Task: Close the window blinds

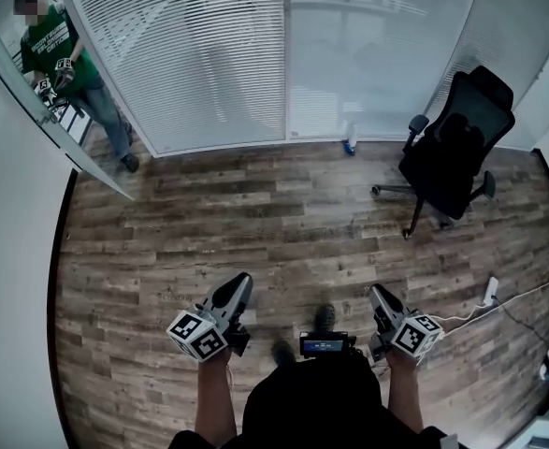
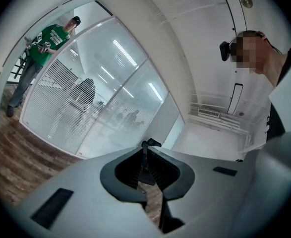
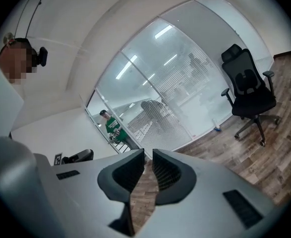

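White slatted blinds (image 1: 190,54) hang behind the glass wall across the room; the left panel's slats show gaps, and the right panel (image 1: 377,45) looks paler and hazier. They also appear in the left gripper view as blinds (image 2: 51,98) and in the right gripper view as blinds (image 3: 170,118). My left gripper (image 1: 241,283) and right gripper (image 1: 377,295) are held low over the wood floor, far from the glass. The left gripper (image 2: 146,145) is shut with nothing in it. The right gripper (image 3: 148,152) is shut and empty too.
A black office chair (image 1: 452,152) stands at the right near the glass. A small blue-and-white bottle (image 1: 351,143) sits at the foot of the glass. A person in a green shirt (image 1: 64,59) stands at the open doorway far left. A white cable (image 1: 489,293) lies on the floor at right.
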`<state>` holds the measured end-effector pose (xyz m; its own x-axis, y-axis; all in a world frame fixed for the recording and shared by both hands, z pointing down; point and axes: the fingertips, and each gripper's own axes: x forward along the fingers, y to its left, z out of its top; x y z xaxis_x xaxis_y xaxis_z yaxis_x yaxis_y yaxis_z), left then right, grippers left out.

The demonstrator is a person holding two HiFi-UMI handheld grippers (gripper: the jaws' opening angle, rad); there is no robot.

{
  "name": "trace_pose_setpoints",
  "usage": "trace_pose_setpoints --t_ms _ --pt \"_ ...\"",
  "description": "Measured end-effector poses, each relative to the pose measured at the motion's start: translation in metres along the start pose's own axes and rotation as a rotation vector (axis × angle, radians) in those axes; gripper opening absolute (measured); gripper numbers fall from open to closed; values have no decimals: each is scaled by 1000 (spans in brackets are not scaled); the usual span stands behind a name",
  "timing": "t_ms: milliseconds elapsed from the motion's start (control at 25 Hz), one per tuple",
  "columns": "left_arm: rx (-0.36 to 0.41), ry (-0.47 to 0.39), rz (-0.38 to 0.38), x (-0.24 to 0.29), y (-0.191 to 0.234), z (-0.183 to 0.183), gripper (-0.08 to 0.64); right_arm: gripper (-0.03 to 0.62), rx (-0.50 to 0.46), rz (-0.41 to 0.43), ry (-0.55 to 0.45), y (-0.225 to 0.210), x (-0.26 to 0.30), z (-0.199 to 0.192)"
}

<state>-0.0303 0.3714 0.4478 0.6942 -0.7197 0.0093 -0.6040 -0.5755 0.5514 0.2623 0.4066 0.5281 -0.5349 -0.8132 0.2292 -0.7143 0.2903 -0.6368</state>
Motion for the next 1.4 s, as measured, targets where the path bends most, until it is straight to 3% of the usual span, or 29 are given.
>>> trace_pose_setpoints --t_ms 240,480,600,800,1000,1400 --pt "36 -37 102 33 29 27 18 40 2 102 35 -29 76 32" --pt "134 -72 107 109 27 71 18 40 -81 214 53 -41 151 111" --pt "135 -80 128 132 25 81 18 40 -116 239 72 -48 167 130" --pt "170 -69 138 161 24 99 18 40 -99 221 103 -79 187 142" --pt "235 -105 98 195 23 139 18 40 -87 203 102 -95 202 158" --pt "226 -203 -72 243 89 218 18 40 -265 89 97 -82 300 204"
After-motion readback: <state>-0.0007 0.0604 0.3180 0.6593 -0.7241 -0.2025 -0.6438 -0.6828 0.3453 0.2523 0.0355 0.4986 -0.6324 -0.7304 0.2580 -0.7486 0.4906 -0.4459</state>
